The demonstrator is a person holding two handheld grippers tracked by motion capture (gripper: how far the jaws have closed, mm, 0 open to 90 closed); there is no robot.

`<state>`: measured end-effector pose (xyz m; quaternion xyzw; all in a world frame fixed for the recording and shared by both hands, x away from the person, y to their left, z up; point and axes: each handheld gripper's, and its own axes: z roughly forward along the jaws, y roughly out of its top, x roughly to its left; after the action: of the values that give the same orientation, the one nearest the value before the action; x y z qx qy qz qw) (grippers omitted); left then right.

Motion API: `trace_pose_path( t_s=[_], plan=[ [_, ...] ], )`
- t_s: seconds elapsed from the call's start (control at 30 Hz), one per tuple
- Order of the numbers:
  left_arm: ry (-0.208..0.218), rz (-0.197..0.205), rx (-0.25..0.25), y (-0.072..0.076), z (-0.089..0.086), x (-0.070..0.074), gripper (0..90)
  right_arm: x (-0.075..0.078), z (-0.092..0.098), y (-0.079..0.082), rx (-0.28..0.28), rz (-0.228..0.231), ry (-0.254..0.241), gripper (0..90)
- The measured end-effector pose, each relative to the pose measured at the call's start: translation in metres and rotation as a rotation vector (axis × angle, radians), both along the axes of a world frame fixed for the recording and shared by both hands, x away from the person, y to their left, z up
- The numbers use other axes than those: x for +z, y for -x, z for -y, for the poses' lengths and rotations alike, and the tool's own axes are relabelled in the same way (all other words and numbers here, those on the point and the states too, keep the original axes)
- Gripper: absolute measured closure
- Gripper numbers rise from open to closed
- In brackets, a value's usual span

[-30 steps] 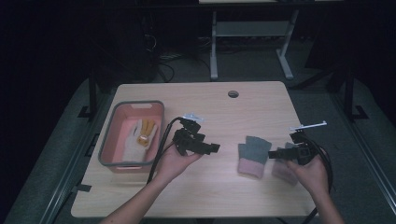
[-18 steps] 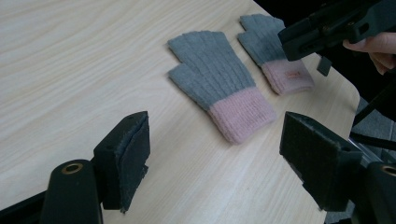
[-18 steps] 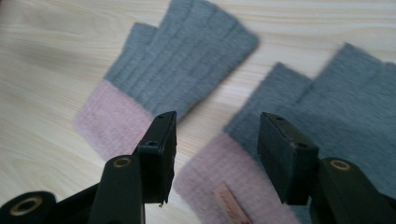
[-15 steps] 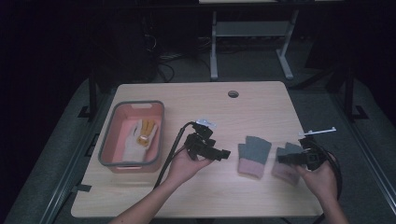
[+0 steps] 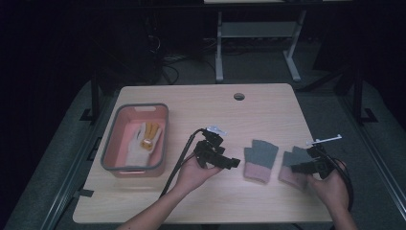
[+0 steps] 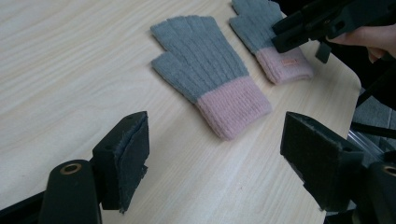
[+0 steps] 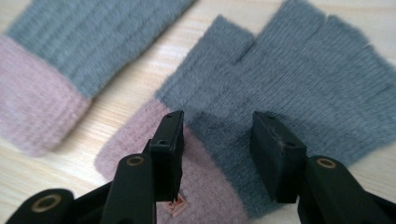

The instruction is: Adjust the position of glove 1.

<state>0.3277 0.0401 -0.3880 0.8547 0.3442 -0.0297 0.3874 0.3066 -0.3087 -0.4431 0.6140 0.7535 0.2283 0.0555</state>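
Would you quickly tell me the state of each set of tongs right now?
Left tongs: open, holding nothing.
Right tongs: open, have just been closing over the right glove, not yet gripping.

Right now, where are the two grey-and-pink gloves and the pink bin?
Left glove (image 5: pixel 260 160), high view, middle of the knit.
Right glove (image 7: pixel 299 88), right gripper view, grey palm.
Pink bin (image 5: pixel 165 139), high view, right rim.

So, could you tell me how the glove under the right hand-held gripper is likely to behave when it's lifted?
Probably floppy: the right glove is soft knit lying flat on the table, so it should drape from the right hand-held gripper, whose jaws have just been closing over it. Likely light, and the fuzzy weave shouldn't slip. It won't roll.
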Motion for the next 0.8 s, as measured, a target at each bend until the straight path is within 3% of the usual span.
trace_pose_path(
  t_s=[0.17, 0.3, 0.8],
  plan=[
    [-0.007, 0.000, 0.001, 0.0014, 0.0016, -0.0040, 24.1, -0.0027, -0.0018, 0.0033, -0.001, 0.026, 0.006, 57.5],
    [-0.012, -0.001, -0.008, 0.0026, 0.0020, -0.0058, 24.1, -0.0031, 0.0002, 0.0023, -0.011, 0.011, -0.015, 61.8],
    [-0.022, -0.009, -0.017, 0.0048, 0.0080, -0.0100, 24.2, -0.0030, 0.0009, -0.0029, -0.013, -0.012, -0.016, 75.6]
  ],
)
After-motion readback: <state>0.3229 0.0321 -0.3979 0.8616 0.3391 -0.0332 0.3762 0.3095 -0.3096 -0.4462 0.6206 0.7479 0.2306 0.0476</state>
